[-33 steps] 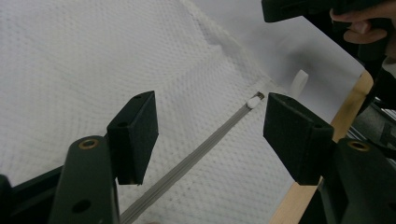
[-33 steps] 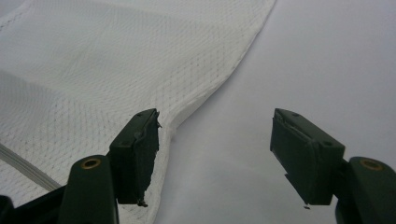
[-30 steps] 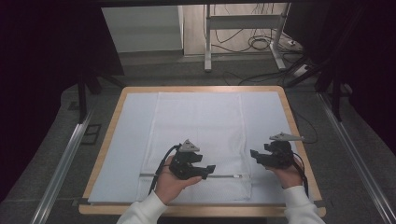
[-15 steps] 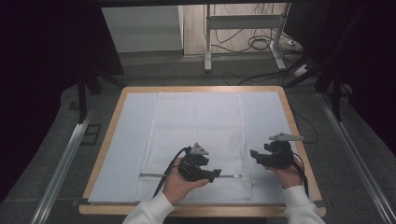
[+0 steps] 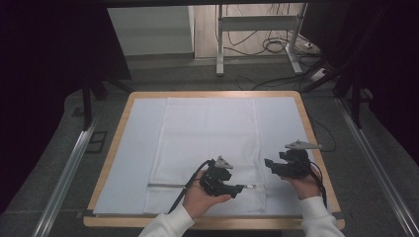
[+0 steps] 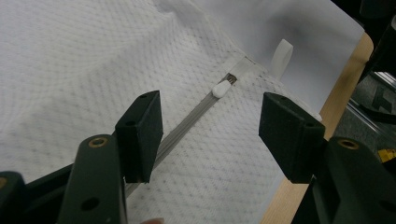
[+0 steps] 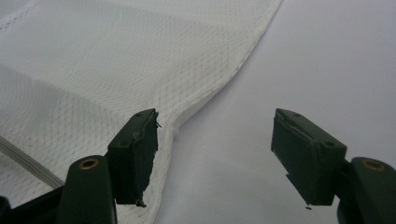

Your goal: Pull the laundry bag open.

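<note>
- I am bringing my left hand-held gripper (image 5: pixel 240 188) down toward the zipper (image 6: pixel 187 125) of the white mesh bag (image 5: pixel 207 148), which is lying flat in the lower middle of the high view; its jaws have just been closing a little, yet they are standing apart with nothing pinched between them.
- In the left gripper view the zipper pull (image 6: pixel 222 88) is sitting just above centre, ahead of the jaws and not between them.
- My right hand-held gripper (image 5: pixel 269 164) is hovering at the lower right of the high view, jaws wide and empty, over the bag's right edge (image 7: pixel 219 84).
- What I am worrying about: the pull is small, so I could close on mesh beside it and drag the whole bag instead of the slider.
- With the right side of the bag unpinned, any tug along the zipper would likely bunch or slide the fabric.
- The white loop (image 6: pixel 281 56) near the zipper's end could get caught by mistake.
- The worktop (image 5: pixel 316 148) edge is running close along the bottom and right of the high view, while the upper half is offering free room for moving.
</note>
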